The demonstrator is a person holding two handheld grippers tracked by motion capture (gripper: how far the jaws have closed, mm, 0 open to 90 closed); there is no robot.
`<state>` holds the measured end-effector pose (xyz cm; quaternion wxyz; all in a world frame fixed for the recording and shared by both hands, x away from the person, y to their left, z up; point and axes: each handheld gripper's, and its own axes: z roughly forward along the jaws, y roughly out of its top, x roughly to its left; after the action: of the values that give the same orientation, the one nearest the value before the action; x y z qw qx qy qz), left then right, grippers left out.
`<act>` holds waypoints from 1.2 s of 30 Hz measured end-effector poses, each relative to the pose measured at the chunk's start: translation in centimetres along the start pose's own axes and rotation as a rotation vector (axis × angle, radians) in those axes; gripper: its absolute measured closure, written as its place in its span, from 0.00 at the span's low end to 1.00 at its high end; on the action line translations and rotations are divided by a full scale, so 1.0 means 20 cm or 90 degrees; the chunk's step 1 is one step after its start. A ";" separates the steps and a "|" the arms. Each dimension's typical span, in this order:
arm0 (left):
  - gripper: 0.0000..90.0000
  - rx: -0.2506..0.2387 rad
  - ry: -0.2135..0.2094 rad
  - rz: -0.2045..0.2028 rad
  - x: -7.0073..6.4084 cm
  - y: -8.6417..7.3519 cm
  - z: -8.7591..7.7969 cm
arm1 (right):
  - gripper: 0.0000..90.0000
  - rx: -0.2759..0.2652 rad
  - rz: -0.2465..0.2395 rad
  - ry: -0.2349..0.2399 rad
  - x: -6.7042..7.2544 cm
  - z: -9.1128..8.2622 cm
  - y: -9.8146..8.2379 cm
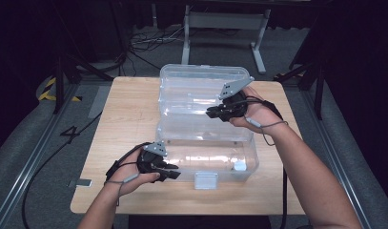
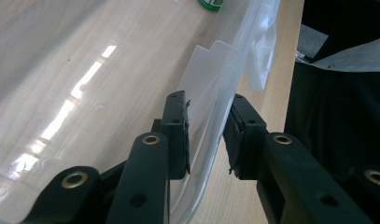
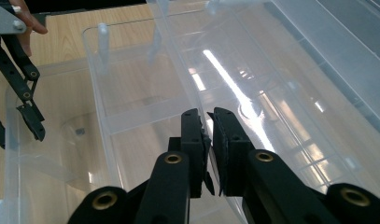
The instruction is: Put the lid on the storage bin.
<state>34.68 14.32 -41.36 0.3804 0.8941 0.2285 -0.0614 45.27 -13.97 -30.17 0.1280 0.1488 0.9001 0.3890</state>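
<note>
A clear plastic storage box (image 1: 249, 162) lies open on the wooden table, its lid (image 1: 201, 78) folded back behind it. My left gripper (image 1: 171, 171) is at the box's front left corner. In the left gripper view its jaws straddle the clear front wall (image 2: 211, 116), and the pads (image 2: 178, 135) press on it from both sides. My right gripper (image 1: 211, 113) reaches in from the right, at the seam between lid and box. There its jaws (image 3: 210, 135) stand almost together, pinching a thin clear rim (image 3: 178, 60) of plastic.
A white latch (image 1: 206, 180) hangs on the box's front wall. A small white thing (image 1: 239, 166) lies inside at the right, and a green object (image 2: 211, 3) shows through the plastic. The table's front edge (image 1: 182, 212) is near. Cables cross the floor behind.
</note>
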 end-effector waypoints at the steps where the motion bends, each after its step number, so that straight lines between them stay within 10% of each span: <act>1: 0.80 0.000 0.000 0.000 0.00 0.00 0.00 | 0.93 0.000 0.000 0.001 0.00 0.00 0.00; 36: 0.80 0.001 -0.002 0.003 0.00 0.00 0.00 | 0.93 -0.004 -0.012 0.030 0.13 -0.07 -0.03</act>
<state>34.70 14.35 -41.36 0.3803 0.8948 0.2256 -0.0617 42.40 -14.26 -29.99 0.1105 0.1307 0.9030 0.3940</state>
